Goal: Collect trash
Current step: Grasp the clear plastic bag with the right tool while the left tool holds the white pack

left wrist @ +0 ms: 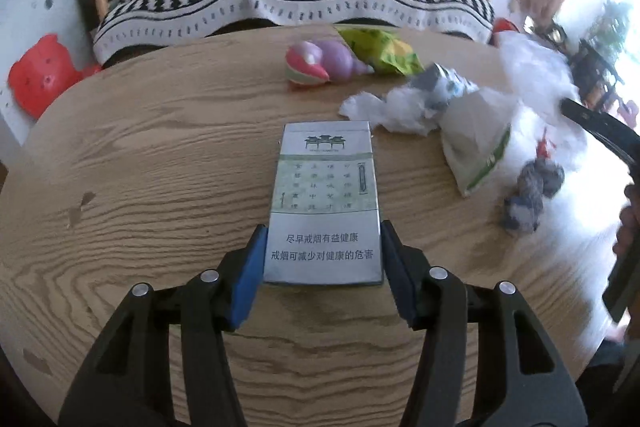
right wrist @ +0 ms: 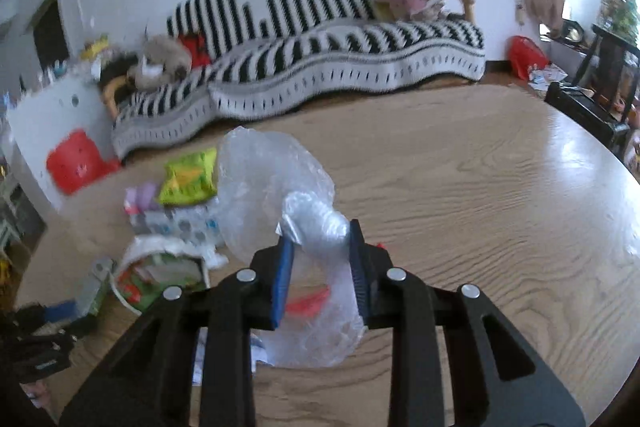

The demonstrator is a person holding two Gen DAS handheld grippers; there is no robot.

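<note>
A: Left tongs [left wrist: 322,259] — your blue pads [left wrist: 249,277] sit against both long edges of the cigarette pack [left wrist: 325,205], near its lower end. Closed on it, by the look. The pack lies flat on the desk [left wrist: 160,155]; can't tell if it has lifted at all.

B: And the right tongs [right wrist: 320,267]?

A: Pinched narrow on the gathered neck of the clear plastic bag [right wrist: 276,183]. The bag balloons out above the pads and hangs below them, something red inside.

B: Risks for you?

A: The grip on the pack is low and at one end. Lift fast and it may pivot or slide out, smooth card on pads. Squeeze hard and an empty pack will likely crush.

B: The bag?

A: Mouth is bunched shut in your own grip. You probably can't drop the pack in without loosening, and then the film could slip free.

B: Leftovers?

A: Crumpled tissue [left wrist: 394,109], white wrapper [left wrist: 476,147], green snack bag [left wrist: 384,53] wait just beyond the pack. A wide swing could scatter them.
</note>
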